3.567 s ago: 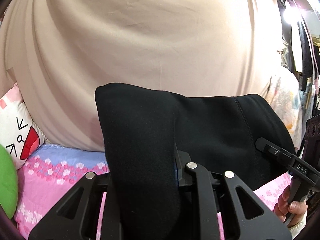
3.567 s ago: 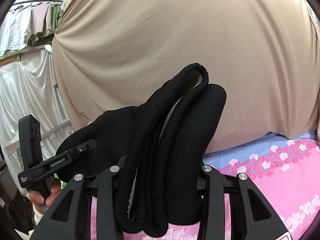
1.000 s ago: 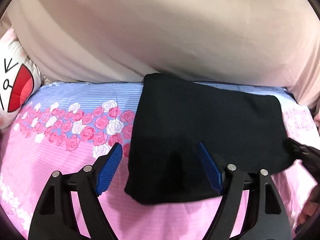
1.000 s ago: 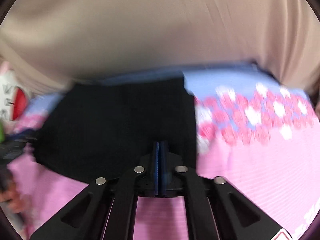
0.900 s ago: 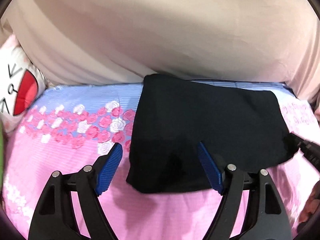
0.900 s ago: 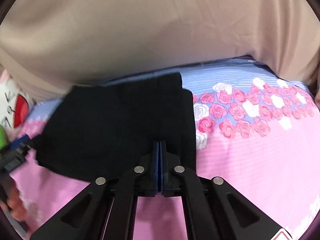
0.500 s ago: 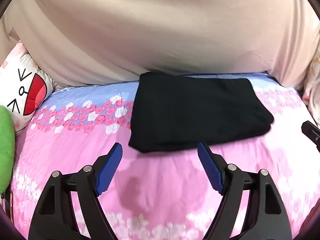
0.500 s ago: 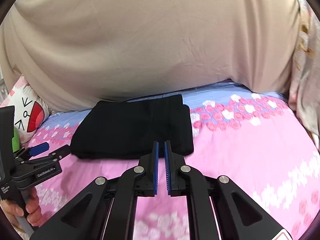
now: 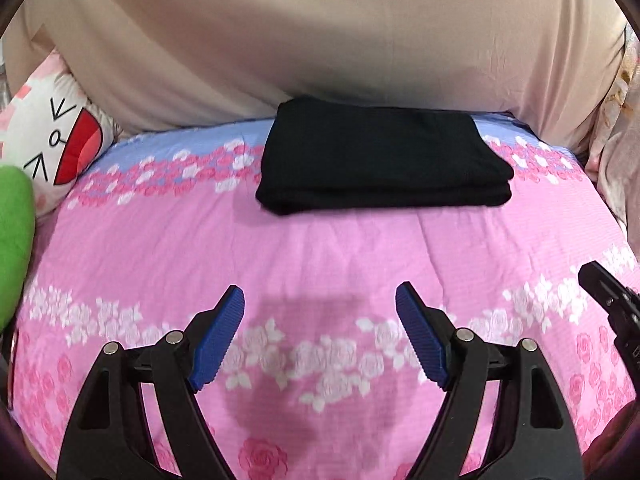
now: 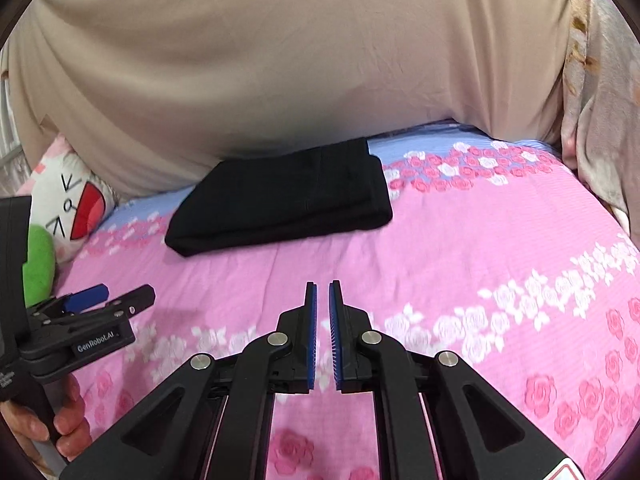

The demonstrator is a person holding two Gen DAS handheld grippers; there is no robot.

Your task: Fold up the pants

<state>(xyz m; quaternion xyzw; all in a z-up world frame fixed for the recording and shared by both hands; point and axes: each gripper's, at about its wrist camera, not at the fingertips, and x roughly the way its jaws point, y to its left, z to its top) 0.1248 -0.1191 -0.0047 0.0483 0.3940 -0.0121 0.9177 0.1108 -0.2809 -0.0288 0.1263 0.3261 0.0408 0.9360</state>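
Both wrist views overlook the pants (image 9: 380, 164) (image 10: 280, 196).

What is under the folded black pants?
The folded black pants lie on the pink and blue floral bedspread, against the beige sheet behind. Whatever the bedspread pattern shows beneath them is covered.

A bed under a pink rose-print sheet (image 9: 328, 248) backs onto a hanging beige cloth (image 9: 320, 40), with a cartoon-face pillow (image 9: 48, 136) at its left edge.

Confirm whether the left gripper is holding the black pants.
No: the left gripper stands open over bare bedspread, well short of the folded pants.
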